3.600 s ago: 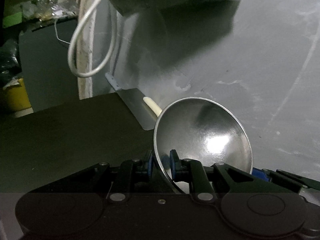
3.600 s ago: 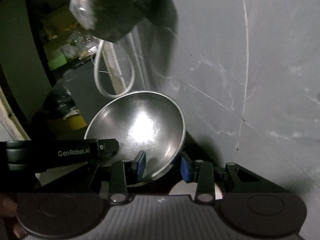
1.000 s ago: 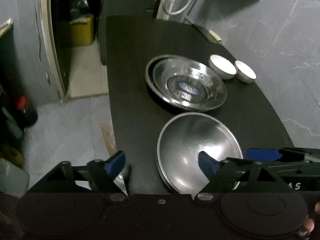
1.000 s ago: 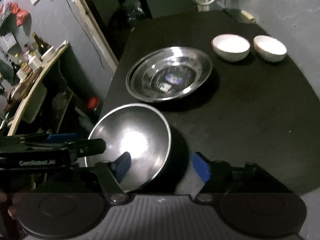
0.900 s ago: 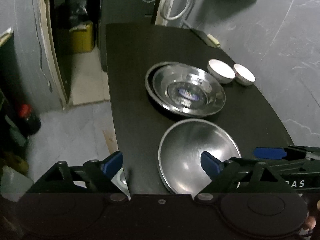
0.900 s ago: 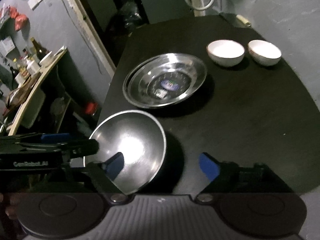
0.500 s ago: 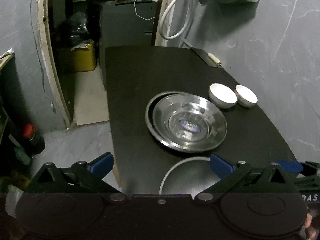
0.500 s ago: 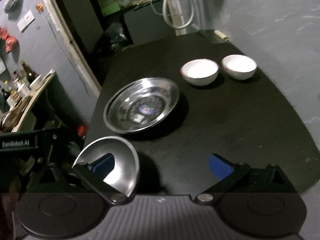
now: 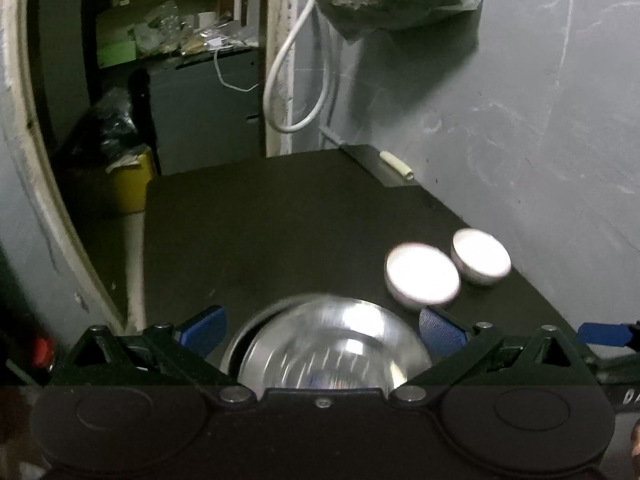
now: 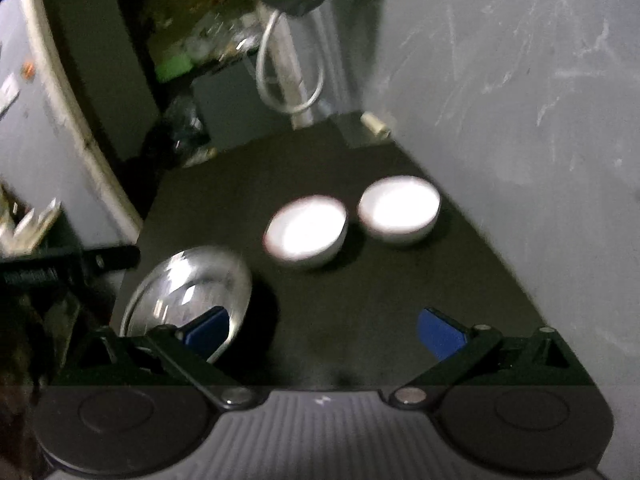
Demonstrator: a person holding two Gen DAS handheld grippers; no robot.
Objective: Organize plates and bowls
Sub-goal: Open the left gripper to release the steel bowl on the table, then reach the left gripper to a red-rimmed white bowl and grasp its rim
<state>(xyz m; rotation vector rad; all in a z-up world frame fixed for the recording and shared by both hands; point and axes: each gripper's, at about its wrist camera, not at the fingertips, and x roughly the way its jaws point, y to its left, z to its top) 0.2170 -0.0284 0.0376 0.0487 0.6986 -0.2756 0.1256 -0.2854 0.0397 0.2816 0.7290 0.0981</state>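
Both my claws, left (image 9: pixel 320 326) and right (image 10: pixel 322 330), now gape wide, steel bowl (image 9: pixel 334 344) released; white bowls (image 10: pixel 306 234) come next.

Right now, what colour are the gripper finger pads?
Blue pads, clearest in the right wrist view.

Steel plates (image 9: pixel 332 344) blurred, partly behind housing.

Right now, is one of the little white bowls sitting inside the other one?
No, the two white bowls sit side by side on the black table, each on its own.
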